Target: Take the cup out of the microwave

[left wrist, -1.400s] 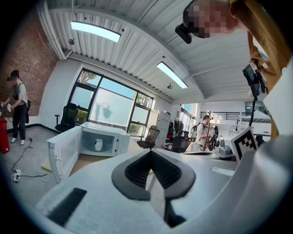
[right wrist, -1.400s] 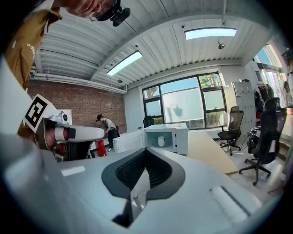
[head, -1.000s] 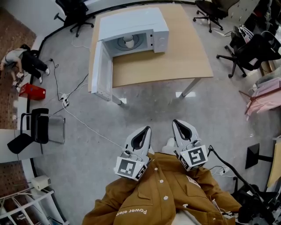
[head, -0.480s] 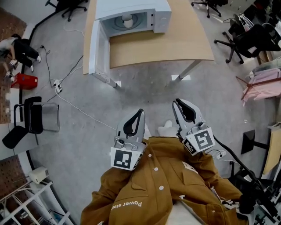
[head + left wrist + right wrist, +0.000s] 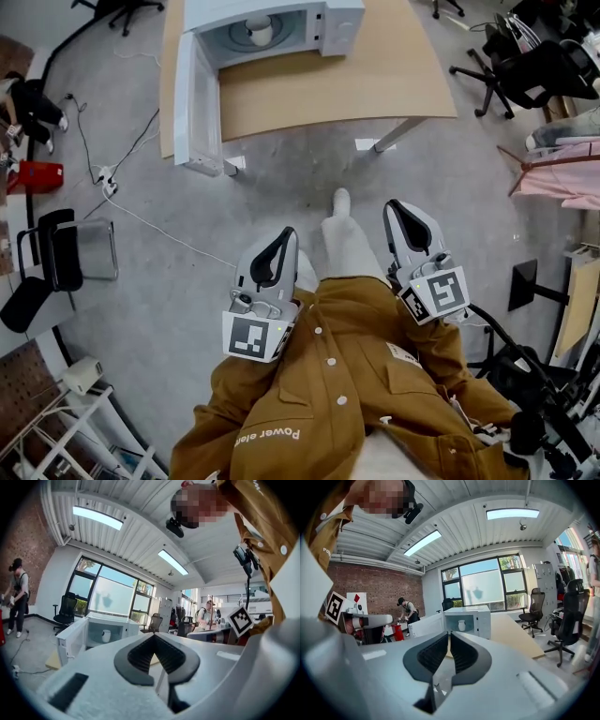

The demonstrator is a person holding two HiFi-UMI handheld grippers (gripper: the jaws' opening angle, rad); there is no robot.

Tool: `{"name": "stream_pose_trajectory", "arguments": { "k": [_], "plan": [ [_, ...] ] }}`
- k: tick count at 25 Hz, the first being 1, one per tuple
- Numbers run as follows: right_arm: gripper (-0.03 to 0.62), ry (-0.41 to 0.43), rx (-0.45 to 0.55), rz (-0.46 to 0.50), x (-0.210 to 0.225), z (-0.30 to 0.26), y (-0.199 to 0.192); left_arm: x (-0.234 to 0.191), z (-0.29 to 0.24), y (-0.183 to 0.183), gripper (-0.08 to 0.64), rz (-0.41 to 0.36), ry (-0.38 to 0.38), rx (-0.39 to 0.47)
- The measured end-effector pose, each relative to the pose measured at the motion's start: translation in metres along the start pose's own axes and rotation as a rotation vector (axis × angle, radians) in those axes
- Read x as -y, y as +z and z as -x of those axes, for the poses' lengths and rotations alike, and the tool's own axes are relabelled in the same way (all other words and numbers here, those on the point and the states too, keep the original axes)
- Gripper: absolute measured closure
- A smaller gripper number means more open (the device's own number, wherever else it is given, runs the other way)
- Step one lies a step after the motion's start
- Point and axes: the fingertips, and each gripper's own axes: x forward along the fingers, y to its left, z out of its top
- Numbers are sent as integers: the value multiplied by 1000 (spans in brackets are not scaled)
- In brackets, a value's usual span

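The white microwave [image 5: 342, 19] stands on the far left of a wooden table [image 5: 375, 75], its door [image 5: 192, 103] swung fully open to the left. Inside it a white cup [image 5: 259, 30] stands upright on the turntable. My left gripper [image 5: 284, 234] and right gripper [image 5: 393, 206] are held close to my body, well short of the table, both shut and empty. The left gripper view shows the left gripper [image 5: 153, 635] aimed to the right of the cup [image 5: 106, 635]. In the right gripper view the right gripper [image 5: 449, 633] lines up just below the cup [image 5: 461, 625].
Bare concrete floor lies between me and the table, with my shoe [image 5: 342, 201] stepping on it. A cable [image 5: 159, 234] and power strip run along the floor at left. A black chair [image 5: 56, 258], a person [image 5: 23, 98] and office chairs [image 5: 525, 75] ring the area.
I have walked toward the table: the microwave and table have slid up the head view. Both grippers travelled along, still shut, and my foot has stepped forward between them.
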Motion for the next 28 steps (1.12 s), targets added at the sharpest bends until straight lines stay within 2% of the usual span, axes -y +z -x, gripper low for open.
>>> {"name": "stream_pose_trajectory", "arguments": {
  "k": [6, 8, 11, 14, 18, 23, 28],
  "plan": [
    [571, 38, -9, -11, 56, -56, 9, -27, -71, 5, 560, -3, 59, -30],
    [571, 41, -5, 17, 83, -75, 19, -32, -102, 6, 560, -32, 59, -45],
    [586, 24, 14, 72, 129, -100, 38, -40, -154, 7, 560, -33, 82, -55],
    [586, 83, 5, 86, 159, -127, 49, -52, -198, 11, 561, -33, 127, -64],
    [586, 152, 5, 145, 175, -160, 68, -66, -235, 21, 561, -39, 172, -51],
    [586, 211, 38, 111, 176, -199, 81, -80, -262, 28, 560, -8, 209, -28],
    [586, 233, -17, 121, 170, -226, 76, -105, -277, 18, 560, 8, 205, -47]
  ]
}}
